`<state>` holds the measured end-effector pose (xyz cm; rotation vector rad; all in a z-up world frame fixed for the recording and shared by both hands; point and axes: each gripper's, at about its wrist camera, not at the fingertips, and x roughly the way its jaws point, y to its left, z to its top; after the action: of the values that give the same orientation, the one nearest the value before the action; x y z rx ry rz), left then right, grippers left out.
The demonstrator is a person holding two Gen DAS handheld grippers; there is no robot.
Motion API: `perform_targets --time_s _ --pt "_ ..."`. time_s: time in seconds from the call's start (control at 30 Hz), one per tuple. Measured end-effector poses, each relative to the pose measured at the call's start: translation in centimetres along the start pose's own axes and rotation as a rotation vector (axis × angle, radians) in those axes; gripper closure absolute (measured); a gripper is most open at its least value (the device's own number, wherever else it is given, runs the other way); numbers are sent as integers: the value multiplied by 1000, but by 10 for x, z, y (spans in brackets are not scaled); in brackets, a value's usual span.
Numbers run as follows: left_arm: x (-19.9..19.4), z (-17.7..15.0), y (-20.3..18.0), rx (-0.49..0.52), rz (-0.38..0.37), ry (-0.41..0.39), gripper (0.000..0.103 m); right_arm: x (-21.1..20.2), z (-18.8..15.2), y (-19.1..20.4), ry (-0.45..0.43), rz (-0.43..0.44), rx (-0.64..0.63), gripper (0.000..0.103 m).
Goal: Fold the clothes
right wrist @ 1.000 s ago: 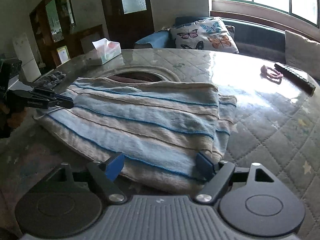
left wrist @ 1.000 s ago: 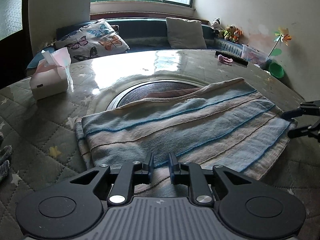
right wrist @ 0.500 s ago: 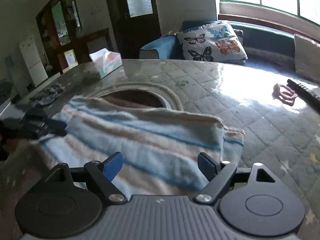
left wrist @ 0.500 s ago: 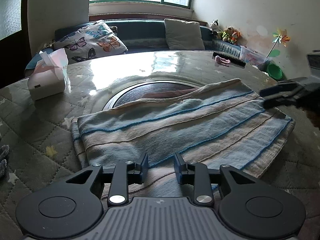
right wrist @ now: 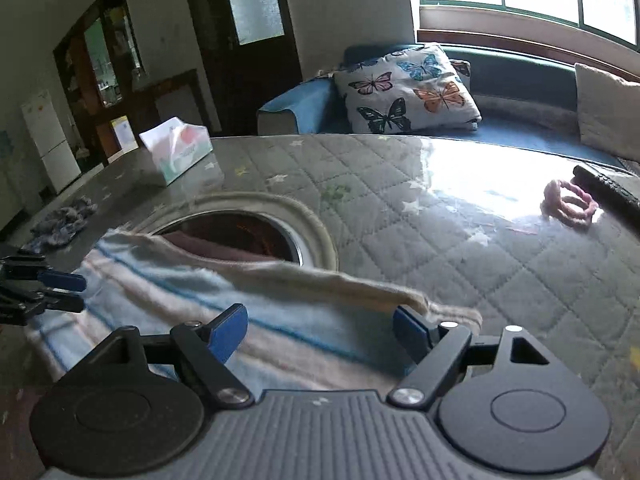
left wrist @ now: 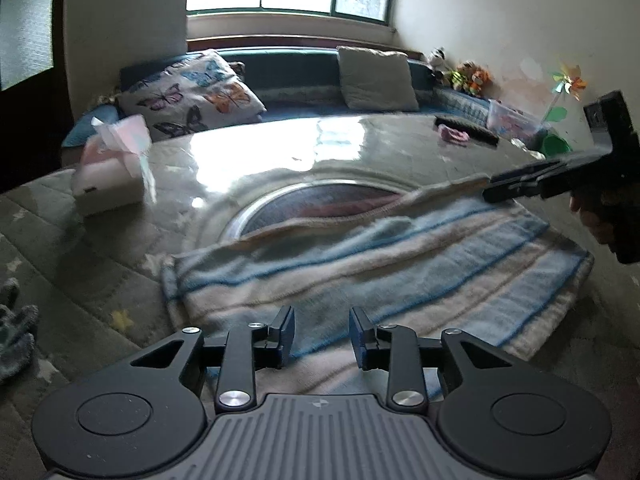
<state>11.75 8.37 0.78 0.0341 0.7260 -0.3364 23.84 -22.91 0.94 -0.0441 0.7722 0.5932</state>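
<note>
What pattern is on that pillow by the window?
Colourful butterflies on a white ground; the pillow shows best in the right wrist view.

A fuzzy, soft cloth towel (left wrist: 380, 256) with blue and beige stripes lies on a quilted fabric tabletop (right wrist: 440, 220) under a glossy clear cover that reflects window light. Each hand-held gripper (left wrist: 322, 338) is matt black plastic with shiny metal pivot pins and blue pads. A paper tissue box (right wrist: 176, 152) looks smooth.
</note>
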Motion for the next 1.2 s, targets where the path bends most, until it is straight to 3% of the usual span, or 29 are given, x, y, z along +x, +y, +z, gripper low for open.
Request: perform_targets --time_s 0.2,0.4,0.63,0.8,0.97,1.1,1.2 --pt "8 6 20 -63 59 7 70 19 -1 -10 24 -24 26 22" --pt "15 7 36 -139 62 5 70 13 -1 -9 24 -32 22 22" --pt "5 11 33 -142 76 -46 70 5 -1 2 9 -33 -4 22" --pt "22 13 46 -176 97 4 71 4 -4 11 13 -51 -41 22" --pt "27 18 59 -229 88 -2 73 12 -8 0 25 -58 3 23" --pt "24 27 55 -212 104 -34 72 10 -4 2 10 -60 -1 23" --pt "35 28 59 -220 119 -4 72 13 -3 -2 13 -72 9 24"
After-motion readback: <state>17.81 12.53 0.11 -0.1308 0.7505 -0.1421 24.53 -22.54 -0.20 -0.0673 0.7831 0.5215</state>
